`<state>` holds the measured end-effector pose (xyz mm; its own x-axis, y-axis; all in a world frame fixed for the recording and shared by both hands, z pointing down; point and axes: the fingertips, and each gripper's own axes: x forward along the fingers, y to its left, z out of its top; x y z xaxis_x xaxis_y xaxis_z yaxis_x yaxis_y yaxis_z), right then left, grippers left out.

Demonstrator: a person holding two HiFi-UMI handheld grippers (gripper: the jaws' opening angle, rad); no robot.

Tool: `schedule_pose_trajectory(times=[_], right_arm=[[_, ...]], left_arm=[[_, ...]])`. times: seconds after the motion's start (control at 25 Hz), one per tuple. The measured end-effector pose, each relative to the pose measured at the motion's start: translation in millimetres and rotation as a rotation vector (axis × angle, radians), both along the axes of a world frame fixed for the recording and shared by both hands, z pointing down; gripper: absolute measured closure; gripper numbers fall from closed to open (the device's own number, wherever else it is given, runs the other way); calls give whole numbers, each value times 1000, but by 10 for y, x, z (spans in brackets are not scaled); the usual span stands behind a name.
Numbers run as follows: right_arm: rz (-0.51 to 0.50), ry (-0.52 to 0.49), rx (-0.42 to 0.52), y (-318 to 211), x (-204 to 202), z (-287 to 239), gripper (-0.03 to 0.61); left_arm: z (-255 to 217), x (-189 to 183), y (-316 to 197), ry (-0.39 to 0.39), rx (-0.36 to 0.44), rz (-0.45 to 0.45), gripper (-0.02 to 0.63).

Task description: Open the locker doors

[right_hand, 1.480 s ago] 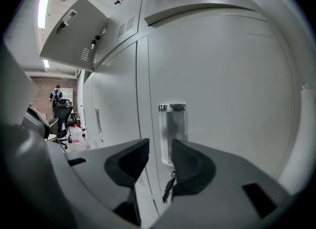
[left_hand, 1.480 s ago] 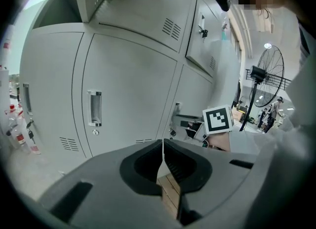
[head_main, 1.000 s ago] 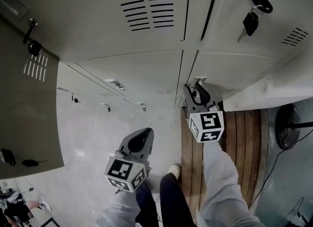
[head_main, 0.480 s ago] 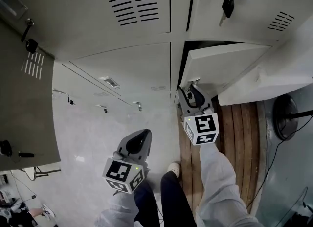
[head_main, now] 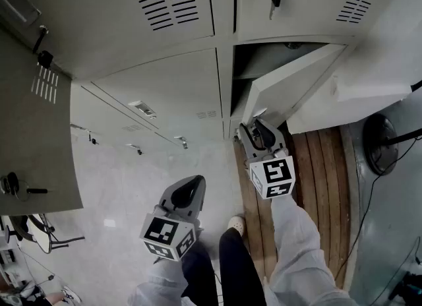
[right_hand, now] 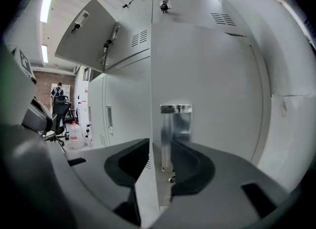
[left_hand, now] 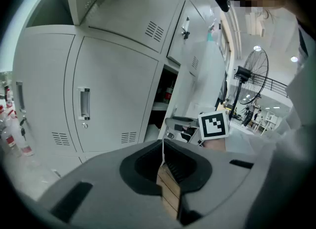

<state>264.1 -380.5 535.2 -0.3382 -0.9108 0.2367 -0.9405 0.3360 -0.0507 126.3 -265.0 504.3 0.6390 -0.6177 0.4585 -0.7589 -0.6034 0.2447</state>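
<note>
Grey lockers point(head_main: 158, 93) stand before me; my right gripper point(head_main: 254, 125) is clamped on the edge of the half-open lower door point(head_main: 290, 90), my left gripper point(head_main: 191, 184) closed, empty.

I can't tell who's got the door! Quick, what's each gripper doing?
Left gripper: closed, holding nothing.
Right gripper: closed on the edge of the locker door.

The right gripper point(right_hand: 159, 161) clamps the door point(right_hand: 212, 75) edge beside its metal handle point(right_hand: 176, 124). More lockers point(right_hand: 123, 95) stand left.
</note>
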Motion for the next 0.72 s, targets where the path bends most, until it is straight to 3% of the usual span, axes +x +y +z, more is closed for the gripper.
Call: schedule_pose_trajectory(times=[0.72], right_arm=[[-15, 35, 12, 515, 289, 12, 457]], left_arm=[[-23, 202, 138, 35, -3, 102, 598]])
